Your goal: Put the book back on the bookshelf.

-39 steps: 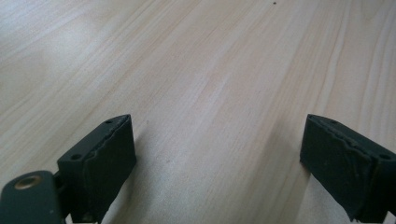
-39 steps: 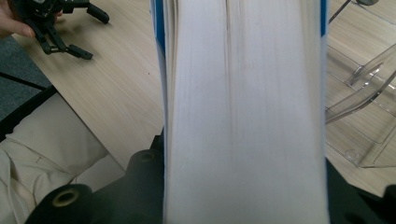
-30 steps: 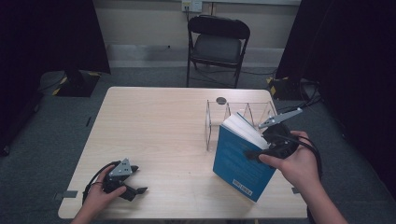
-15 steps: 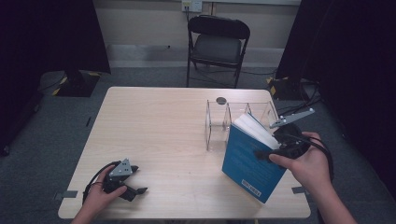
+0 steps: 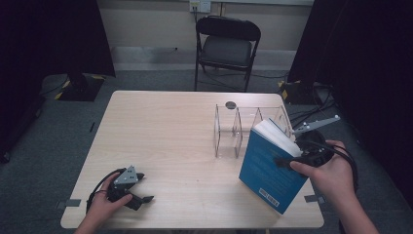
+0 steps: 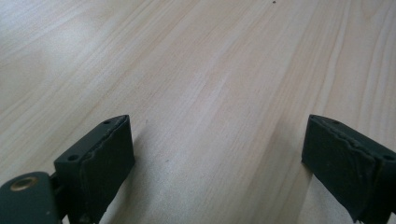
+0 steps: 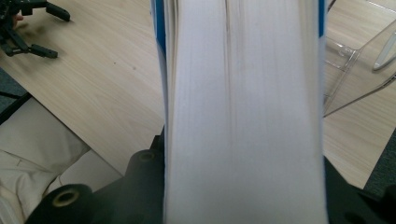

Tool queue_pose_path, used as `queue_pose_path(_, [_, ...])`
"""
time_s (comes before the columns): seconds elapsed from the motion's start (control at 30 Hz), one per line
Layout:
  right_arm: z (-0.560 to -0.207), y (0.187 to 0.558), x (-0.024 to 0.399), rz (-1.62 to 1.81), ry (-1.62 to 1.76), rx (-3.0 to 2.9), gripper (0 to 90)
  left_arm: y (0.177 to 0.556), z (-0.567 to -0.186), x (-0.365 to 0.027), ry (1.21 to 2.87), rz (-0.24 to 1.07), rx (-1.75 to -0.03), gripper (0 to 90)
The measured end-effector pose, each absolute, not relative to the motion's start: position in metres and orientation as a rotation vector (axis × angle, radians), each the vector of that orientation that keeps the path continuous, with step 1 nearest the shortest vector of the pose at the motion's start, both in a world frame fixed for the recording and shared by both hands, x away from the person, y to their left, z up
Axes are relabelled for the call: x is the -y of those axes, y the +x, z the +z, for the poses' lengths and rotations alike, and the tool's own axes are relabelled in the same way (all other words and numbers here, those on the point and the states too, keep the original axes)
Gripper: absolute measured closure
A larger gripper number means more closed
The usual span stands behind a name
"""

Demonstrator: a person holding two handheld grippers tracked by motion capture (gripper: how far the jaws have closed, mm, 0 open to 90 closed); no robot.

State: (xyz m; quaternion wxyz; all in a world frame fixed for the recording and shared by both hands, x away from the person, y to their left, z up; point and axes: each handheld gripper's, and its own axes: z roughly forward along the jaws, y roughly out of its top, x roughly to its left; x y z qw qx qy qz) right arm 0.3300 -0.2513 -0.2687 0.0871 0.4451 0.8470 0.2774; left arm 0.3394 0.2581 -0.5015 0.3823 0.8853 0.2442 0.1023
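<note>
A thick blue book (image 5: 265,168) with white page edges (image 7: 243,112) is held tilted over the table's right front corner. My right gripper (image 5: 297,160) is shut on it, one jaw on each cover. A clear acrylic divider rack (image 5: 243,127) stands just behind the book. My left gripper (image 5: 139,192) rests on the table (image 5: 165,131) at the front left. It is open, and bare wood lies between its pads (image 6: 105,158).
A small dark disc (image 5: 230,105) lies on the table behind the rack. A black folding chair (image 5: 226,46) stands beyond the far edge. Cables run across the floor at the right. The person's lap shows below the table edge (image 7: 56,140).
My right gripper has carried the book to the right, toward the table's right edge and away from the rack. The left gripper has stayed where it was.
</note>
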Motion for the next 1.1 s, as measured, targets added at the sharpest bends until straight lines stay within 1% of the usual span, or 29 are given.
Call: queue_pose_path(1.1, [-0.272, 0.339, 0.291, 0.791, 1.465, -2.393, 61.4, 0.339, -0.502, -0.258, 2.258, 0.266, -0.623, 8.6])
